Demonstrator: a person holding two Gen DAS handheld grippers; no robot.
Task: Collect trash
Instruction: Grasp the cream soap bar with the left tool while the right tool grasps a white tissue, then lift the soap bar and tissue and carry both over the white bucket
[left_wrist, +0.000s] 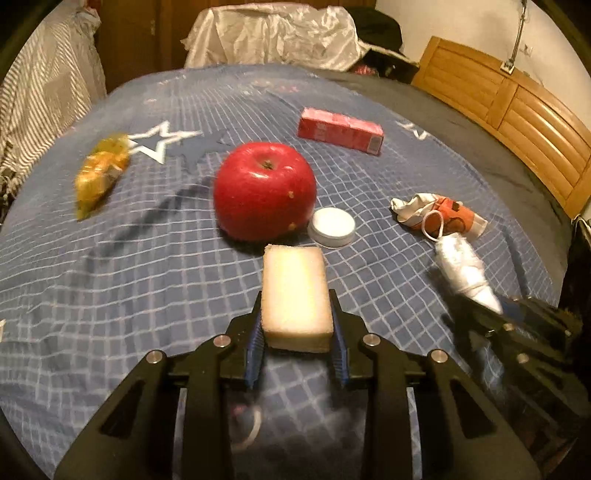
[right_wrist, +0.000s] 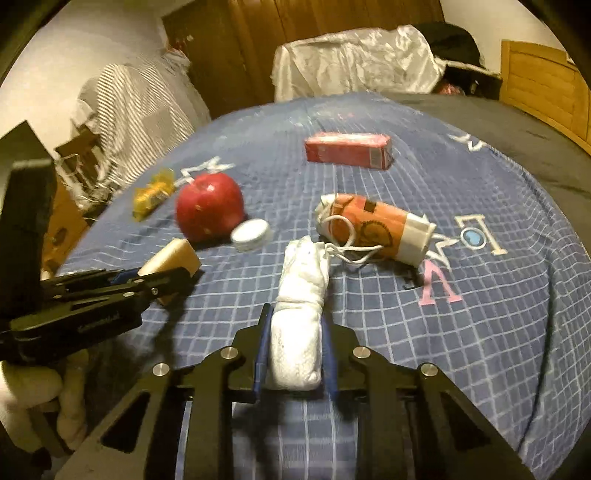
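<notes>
A: Left wrist view. Left claw is clamped on the pale sponge block, pads pressing both long sides. Block's long axis runs straight out along the fingers, far end pointing at the red apple and white lid just beyond it.

B: Other trash in that view?

A: On the blue checked bed: yellow wrapper well off to the left, red carton behind the apple, orange-and-white mask to the right. The white wad sits in the right claw at the frame's right edge.

B: Right wrist view?

A: Right claw is closed round the white wad; pads touch its flanks. Wad's long axis lines up with the fingers, its far tip next to the mask's ear loop; can't tell if they touch. Left claw comes in from the left with the sponge block.

B: Next pickup?

A: My guess: mask is nearest the right claw, ahead and slightly right, lying crosswise to the fingers. Wrapper is on the left claw's side. No bin visible in either view, so both claws need to unload somewhere first.
</notes>
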